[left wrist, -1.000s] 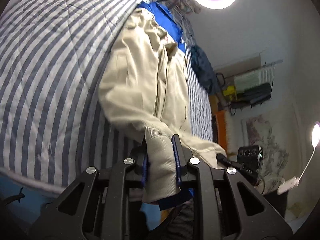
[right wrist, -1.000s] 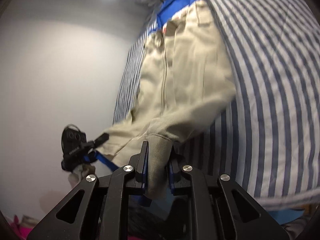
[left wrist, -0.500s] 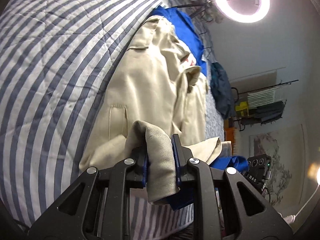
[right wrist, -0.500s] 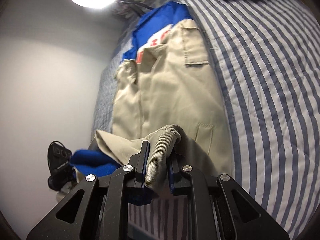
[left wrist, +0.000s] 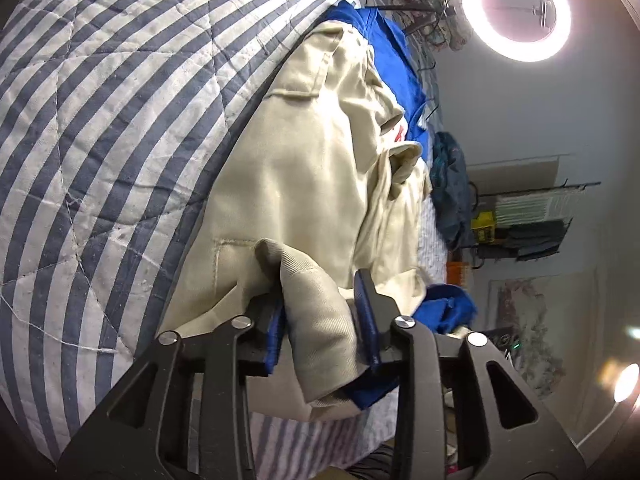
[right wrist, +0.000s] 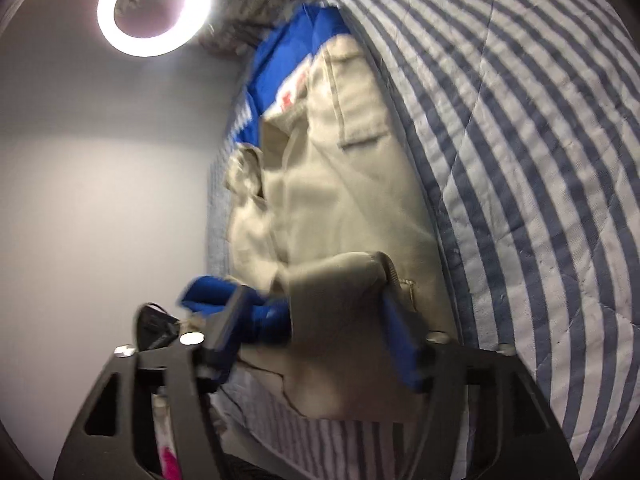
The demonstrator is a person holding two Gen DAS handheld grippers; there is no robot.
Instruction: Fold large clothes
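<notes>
Both claws are springing apart, left claw (left wrist: 320, 320) and right claw (right wrist: 316, 328) each loose around the hem of the beige jacket (left wrist: 304, 168), which stretches lengthwise toward the frame's top on the bed (left wrist: 100, 120).

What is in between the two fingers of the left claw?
The beige jacket's ribbed hem sits between the left claw's fingers, which have just been opening; the left wrist view shows it.

Bed with blue-and-white striped quilt (left wrist: 100, 128). Cream jacket (left wrist: 304, 168) lies flat on quilt. Blue cloth (left wrist: 394, 64) at far end (partly under jacket). Dark cloth (left wrist: 450, 192) further off.
</notes>
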